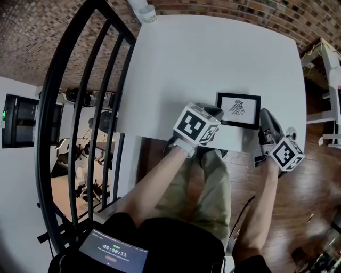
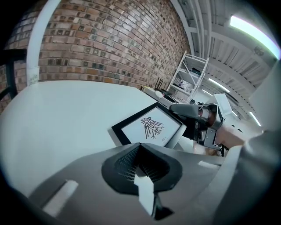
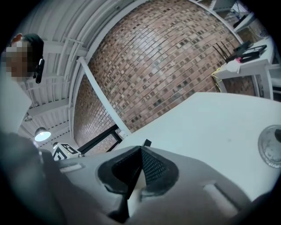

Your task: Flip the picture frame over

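The picture frame (image 1: 238,109), black-edged with a bird print facing up, lies near the front edge of the white table (image 1: 213,58). My left gripper (image 1: 214,113) is at the frame's left edge, jaws shut with nothing between them. In the left gripper view the frame (image 2: 149,128) sits just ahead of those jaws. At the frame's right edge is my right gripper (image 1: 264,118), its jaws closed over that edge (image 2: 189,112). In the right gripper view only a black corner of the frame (image 3: 146,143) shows above the jaws.
A black metal railing (image 1: 80,96) runs along the table's left side. A white cup (image 1: 147,11) stands at the far left corner. A small round metal object (image 3: 272,147) lies on the table right of the right gripper. A white shelf (image 1: 326,74) stands to the right.
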